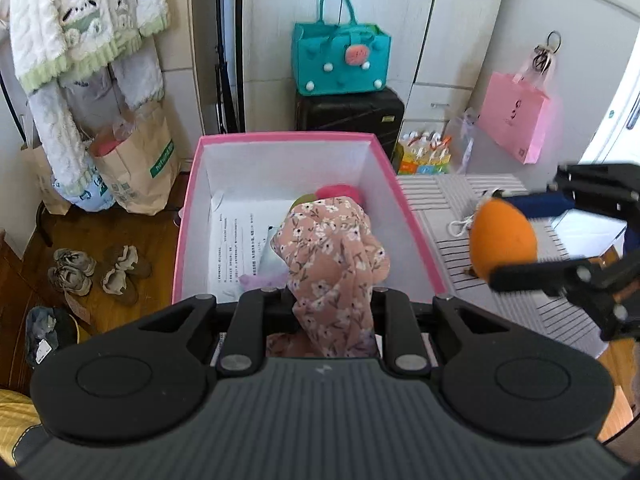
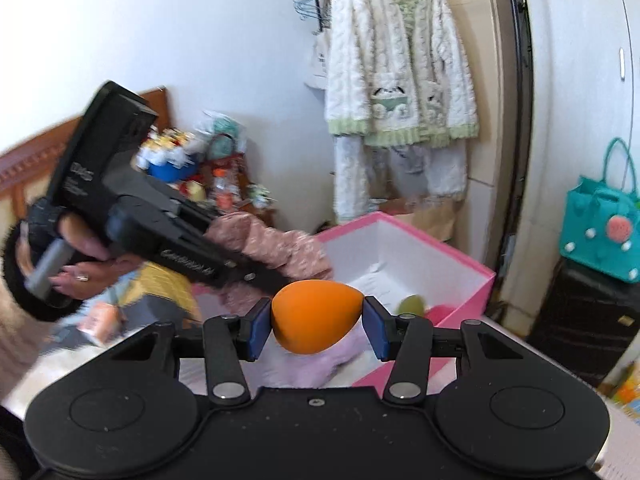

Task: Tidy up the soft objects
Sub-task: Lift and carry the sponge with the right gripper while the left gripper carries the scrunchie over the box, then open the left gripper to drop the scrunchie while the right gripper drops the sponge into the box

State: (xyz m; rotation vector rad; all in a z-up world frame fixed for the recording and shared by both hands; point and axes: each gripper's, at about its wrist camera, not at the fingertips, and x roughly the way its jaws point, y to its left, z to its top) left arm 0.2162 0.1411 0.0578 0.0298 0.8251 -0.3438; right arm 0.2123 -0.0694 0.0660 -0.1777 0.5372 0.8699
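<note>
While clamped sideways, orange sponge egg [image 2: 316,316] points right.

1. One pink cardboard box with white lining [image 1: 416,224].
2. One orange egg-shaped sponge [image 2: 316,316].
3. One pink floral fabric piece [image 1: 332,264].
4. Two black two-finger grippers.
5. One teal felt handbag [image 1: 340,60].
6. One pink paper bag [image 1: 514,124].

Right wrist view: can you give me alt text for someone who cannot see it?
The right gripper pinches an orange egg-shaped sponge between its blue pads, short of an open pink box. To the left, the left gripper holds a pink floral cloth at the box's near edge; a white-and-green fleece jacket hangs on the wall behind.
</note>
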